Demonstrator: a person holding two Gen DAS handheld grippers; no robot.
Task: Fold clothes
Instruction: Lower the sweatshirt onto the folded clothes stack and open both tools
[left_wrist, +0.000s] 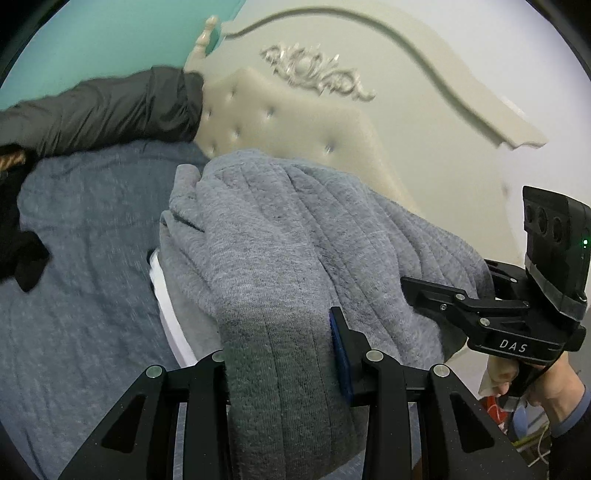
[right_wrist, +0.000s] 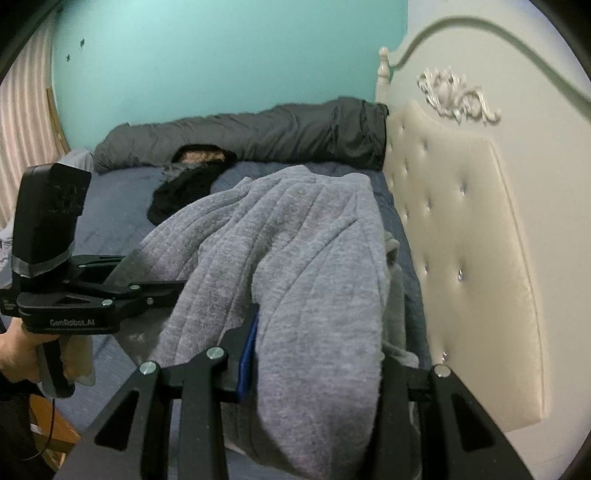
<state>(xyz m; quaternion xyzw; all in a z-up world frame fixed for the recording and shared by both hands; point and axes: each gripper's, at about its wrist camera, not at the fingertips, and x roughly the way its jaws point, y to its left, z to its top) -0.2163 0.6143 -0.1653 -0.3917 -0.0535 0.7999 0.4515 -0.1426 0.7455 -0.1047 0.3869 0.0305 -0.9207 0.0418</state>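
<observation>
Garment (left_wrist: 280, 236): grey knit, raised over the bed's (left_wrist: 92, 229) headboard end. I have left gripper (left_wrist: 284, 373) and right gripper (right_wrist: 317, 354) clamped on 2 bunched parts, likely spreading it for folding.

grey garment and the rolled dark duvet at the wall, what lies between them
In the right wrist view, a black garment lies on the blue sheet between grey garment and duvet.
</observation>
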